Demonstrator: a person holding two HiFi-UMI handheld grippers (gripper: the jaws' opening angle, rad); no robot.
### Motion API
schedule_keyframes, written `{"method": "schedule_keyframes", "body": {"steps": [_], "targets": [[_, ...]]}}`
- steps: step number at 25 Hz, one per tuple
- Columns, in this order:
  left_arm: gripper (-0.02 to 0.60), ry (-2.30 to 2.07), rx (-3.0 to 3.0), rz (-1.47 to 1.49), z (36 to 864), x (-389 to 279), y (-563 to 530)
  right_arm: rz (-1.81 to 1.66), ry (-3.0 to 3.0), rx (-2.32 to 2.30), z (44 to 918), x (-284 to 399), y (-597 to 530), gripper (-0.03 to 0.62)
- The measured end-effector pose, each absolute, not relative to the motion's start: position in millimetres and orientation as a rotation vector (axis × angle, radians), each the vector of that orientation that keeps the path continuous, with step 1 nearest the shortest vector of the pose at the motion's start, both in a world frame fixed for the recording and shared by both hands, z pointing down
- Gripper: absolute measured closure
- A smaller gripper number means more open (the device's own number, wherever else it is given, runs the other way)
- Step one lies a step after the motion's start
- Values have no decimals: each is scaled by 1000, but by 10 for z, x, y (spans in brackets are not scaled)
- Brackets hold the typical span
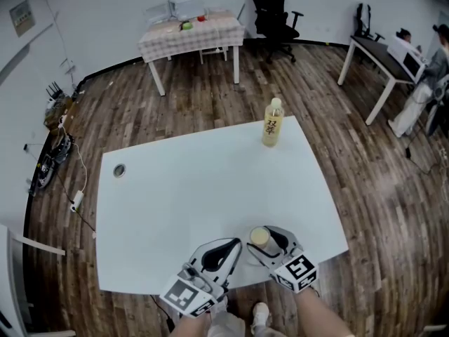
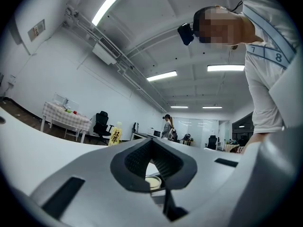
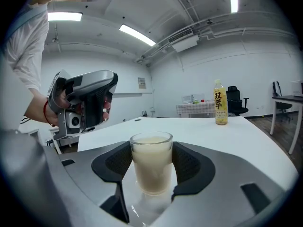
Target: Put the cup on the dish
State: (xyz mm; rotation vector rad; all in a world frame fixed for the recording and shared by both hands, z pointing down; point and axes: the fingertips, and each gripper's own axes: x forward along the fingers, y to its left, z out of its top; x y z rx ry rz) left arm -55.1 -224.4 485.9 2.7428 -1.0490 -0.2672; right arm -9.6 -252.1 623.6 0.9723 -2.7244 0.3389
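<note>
A clear glass cup [image 1: 259, 236] of pale milky liquid stands at the near edge of the white table [image 1: 182, 188]. My right gripper [image 1: 266, 235] is shut on the cup [image 3: 151, 162], with a dark pad against each side. My left gripper [image 1: 224, 250] sits just left of it, jaws shut with nothing between them. In the left gripper view, the cup's rim [image 2: 152, 181] shows through the hole between the jaws of the left gripper [image 2: 152, 143]. In the right gripper view, a hand holds the left gripper [image 3: 87, 100] up at the left. No dish shows in any view.
A yellow-labelled bottle [image 1: 272, 122] stands upright near the table's far right edge. A round cable hole [image 1: 119, 170] is at the far left of the tabletop. Beyond are a checked-cloth table [image 1: 191, 37], a black office chair [image 1: 273, 16] and a desk [image 1: 382, 58] with people.
</note>
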Motion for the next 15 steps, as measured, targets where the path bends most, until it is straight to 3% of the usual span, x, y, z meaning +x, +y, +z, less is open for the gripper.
{"method": "schedule_keyframes", "body": {"steps": [15], "targets": [[581,-1057,2731,-251,4957,-570,-2241,265,-2684,964,6424,-126,-2536,318]]}}
